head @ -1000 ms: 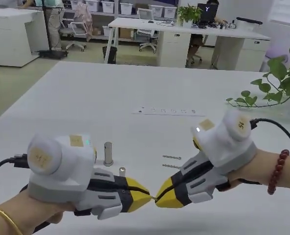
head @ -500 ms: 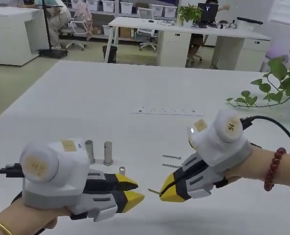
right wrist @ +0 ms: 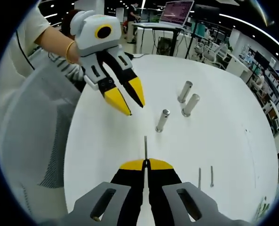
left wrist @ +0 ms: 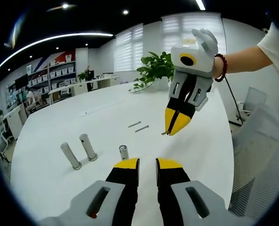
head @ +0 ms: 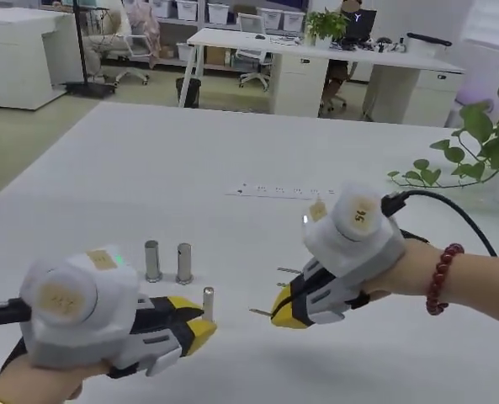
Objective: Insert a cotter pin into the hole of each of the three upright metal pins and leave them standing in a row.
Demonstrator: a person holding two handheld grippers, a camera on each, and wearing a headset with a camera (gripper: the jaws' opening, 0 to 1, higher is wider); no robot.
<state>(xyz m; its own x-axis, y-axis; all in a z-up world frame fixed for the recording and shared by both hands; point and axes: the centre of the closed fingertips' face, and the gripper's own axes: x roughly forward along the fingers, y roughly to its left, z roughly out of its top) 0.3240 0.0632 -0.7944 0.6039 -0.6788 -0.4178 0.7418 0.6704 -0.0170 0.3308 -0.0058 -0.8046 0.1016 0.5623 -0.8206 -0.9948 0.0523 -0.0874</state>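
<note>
Three upright metal pins stand on the white table: two side by side (head: 152, 261) (head: 184, 263) and a shorter one (head: 207, 301) in front of them. My right gripper (head: 283, 313) is shut on a thin cotter pin (right wrist: 145, 147), which sticks out level from its tips toward the left. The short pin (right wrist: 162, 120) stands just beyond that cotter pin's end. My left gripper (head: 200, 324) hovers near the short pin (left wrist: 123, 152), open with nothing between its jaws. The right gripper (left wrist: 177, 122) hangs above and ahead of it, apart from it.
Two loose cotter pins (left wrist: 134, 125) (left wrist: 142, 128) lie on the table behind the right gripper. A potted plant (head: 485, 143) leans in at the table's far right edge. A strip of small marks (head: 287, 192) runs across mid-table. Desks and chairs stand beyond.
The gripper tips, touching a second ago, have drawn apart. The left gripper pulled back to the left, uncovering the pins. The right gripper kept the cotter pin.
</note>
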